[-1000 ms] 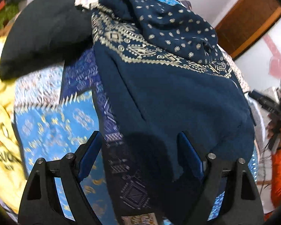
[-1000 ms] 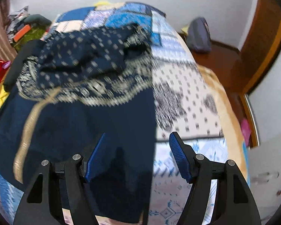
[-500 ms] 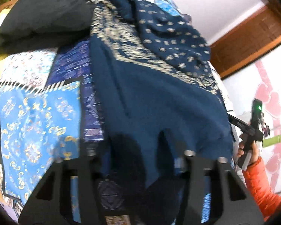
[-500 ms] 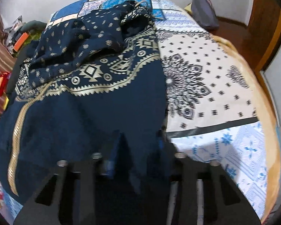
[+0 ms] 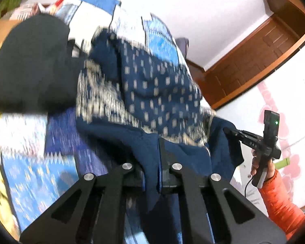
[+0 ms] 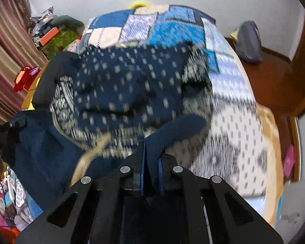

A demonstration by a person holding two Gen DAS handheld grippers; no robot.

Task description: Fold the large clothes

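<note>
Garment position: the navy garment (image 5: 144, 85) lies on the patchwork bedspread (image 5: 30, 172) of the bed, its dotted and gold-patterned upper part bunched toward the far end, its plain lower part drawn up toward both cameras

Left to right in the left wrist view: a black cloth (image 5: 30, 65) rests on the bedspread, touching the garment's left edge. The left gripper (image 5: 159, 162) has its fingers closed on a fold of plain navy hem, which hangs between them and drapes below. Further right, the right gripper (image 5: 231, 132) pinches the opposite corner of the same hem, held by the right hand (image 5: 258, 164) in an orange sleeve. A wooden door (image 5: 254, 57) stands behind

Left to right in the right wrist view: the tip of the left gripper appears at the frame edge, in the cloth. The gold trim band (image 6: 87, 156) runs diagonally down the plain fabric. At centre the right gripper (image 6: 150, 158) is clamped on a peak of navy cloth

Holding rationale, as a judgement: two grips on separate corners of one edge keep the hem taut and level, so it can be carried over the body as a straight fold. Motion blur suggests the lift is under way. The fold is not yet laid down
</note>
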